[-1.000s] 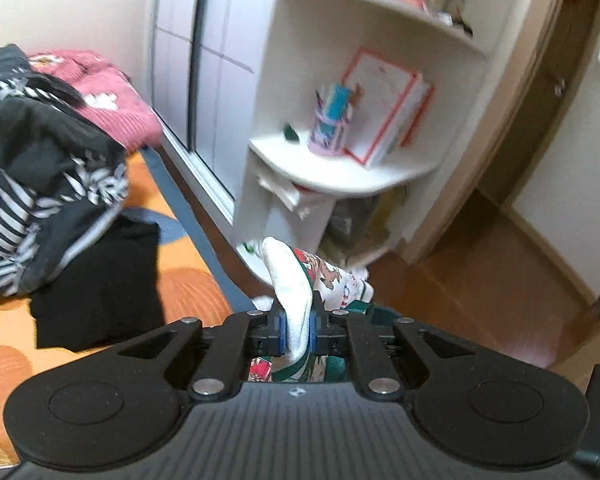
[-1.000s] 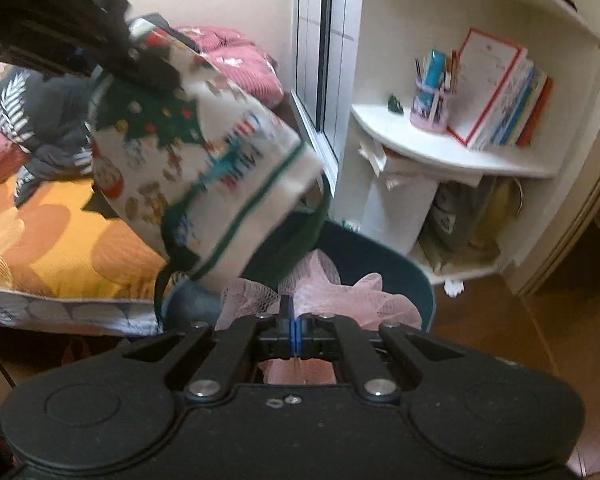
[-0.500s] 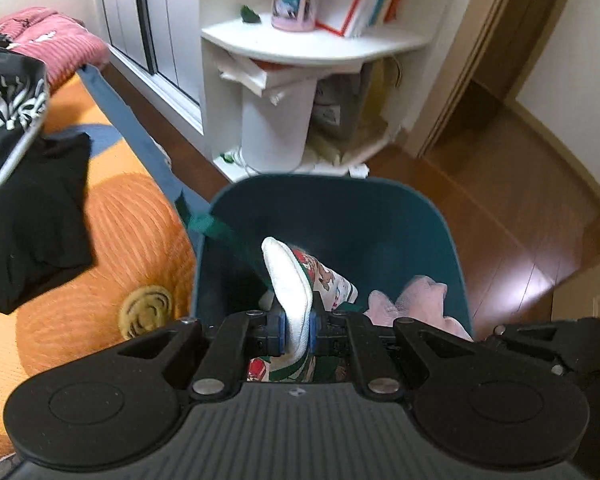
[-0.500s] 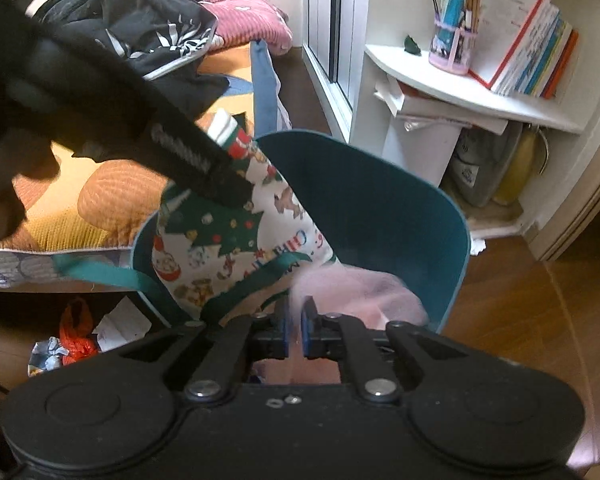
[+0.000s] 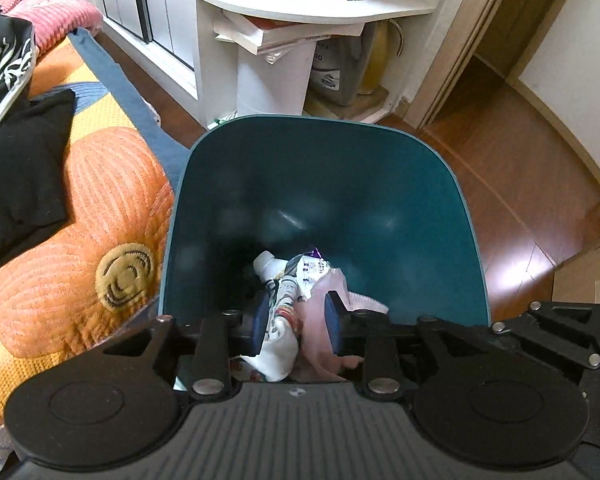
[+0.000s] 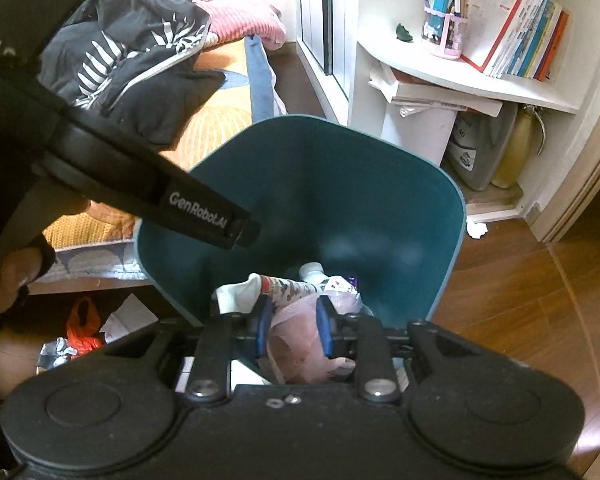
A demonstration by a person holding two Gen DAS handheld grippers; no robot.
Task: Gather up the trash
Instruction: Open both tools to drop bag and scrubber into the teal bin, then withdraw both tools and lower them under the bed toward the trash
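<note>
Over the teal bin point(image 5: 324, 184), both the left gripper point(image 5: 298, 330) and right gripper point(image 6: 292, 330) are opening (printed bag point(image 5: 286, 312) and pink bag point(image 6: 300, 336) still between the jaws), so either bag may snag on a pad.

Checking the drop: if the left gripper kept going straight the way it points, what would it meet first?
Probably the printed bag between its opening jaws, lying with the pink bag inside the teal bin; depth is unclear.

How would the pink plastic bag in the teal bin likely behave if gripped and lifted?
The pink plastic bag looks thin, crumpled and translucent, so probably floppy and light. Its film may slip between pads. It lies against the printed cloth bag, which might drag along.
</note>
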